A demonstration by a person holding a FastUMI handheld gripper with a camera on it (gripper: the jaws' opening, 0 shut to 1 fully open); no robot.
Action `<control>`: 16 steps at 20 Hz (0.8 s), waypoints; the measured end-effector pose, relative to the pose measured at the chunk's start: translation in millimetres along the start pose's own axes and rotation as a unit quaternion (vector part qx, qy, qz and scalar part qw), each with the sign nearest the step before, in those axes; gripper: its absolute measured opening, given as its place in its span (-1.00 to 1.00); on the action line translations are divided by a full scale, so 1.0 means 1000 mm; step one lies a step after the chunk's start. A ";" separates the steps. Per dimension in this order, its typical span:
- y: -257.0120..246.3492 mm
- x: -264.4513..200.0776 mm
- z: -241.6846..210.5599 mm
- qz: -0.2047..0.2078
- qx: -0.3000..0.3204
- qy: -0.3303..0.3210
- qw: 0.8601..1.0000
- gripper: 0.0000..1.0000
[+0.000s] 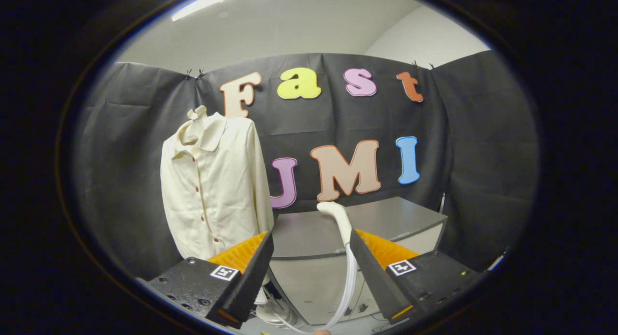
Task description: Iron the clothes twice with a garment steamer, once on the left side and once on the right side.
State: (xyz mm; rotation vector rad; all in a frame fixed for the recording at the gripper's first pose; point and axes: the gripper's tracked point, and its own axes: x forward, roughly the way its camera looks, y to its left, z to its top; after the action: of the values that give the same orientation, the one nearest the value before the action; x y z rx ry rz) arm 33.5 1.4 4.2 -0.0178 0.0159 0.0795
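One gripper [311,250] is seen low in the gripper view, its two fingers spread apart with a wide gap between them; released, nothing pressed by either finger. The steamer head [336,218], white and curved, is seen in that gap, nearer the right finger, its top rising just above the fingertips. Whether the right finger touches it cannot be told. A white hose [348,286] is seen dropping from the head, running down along the inner side of the right finger and curling toward the floor below. A further white part of the steamer [275,312] is partly seen low between the fingers, mostly hidden behind the left finger; its shape cannot be made out.

The shirt [212,185], cream with a collar and a row of small dark buttons down the front, is hung upright against the black cloth wall [483,146], beyond the left finger and well apart from the steamer head. Its lower hem is hidden behind the left finger. Its hanger cannot be made out.

A grey table [386,224] with a pale front is seen beyond the fingers, right of the shirt, standing against the wall. The steamer head is seen in front of its near edge. A pale ceiling [289,31] is seen above the cloth.
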 end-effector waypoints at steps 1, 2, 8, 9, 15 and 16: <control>-0.001 0.003 -0.001 0.003 -0.002 0.001 1.000 0.94; -0.003 0.006 0.000 0.005 -0.003 0.002 1.000 0.94; -0.010 0.023 0.002 0.026 -0.001 0.007 1.000 0.94; -0.012 0.027 0.002 0.027 -0.004 0.009 1.000 0.93; -0.019 0.059 0.025 0.036 -0.010 0.008 0.999 0.93; -0.022 0.068 0.029 0.032 -0.014 0.011 0.999 0.93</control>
State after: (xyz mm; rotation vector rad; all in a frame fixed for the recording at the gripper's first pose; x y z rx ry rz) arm 103.7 -14.8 32.5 -0.0460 0.0383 0.1442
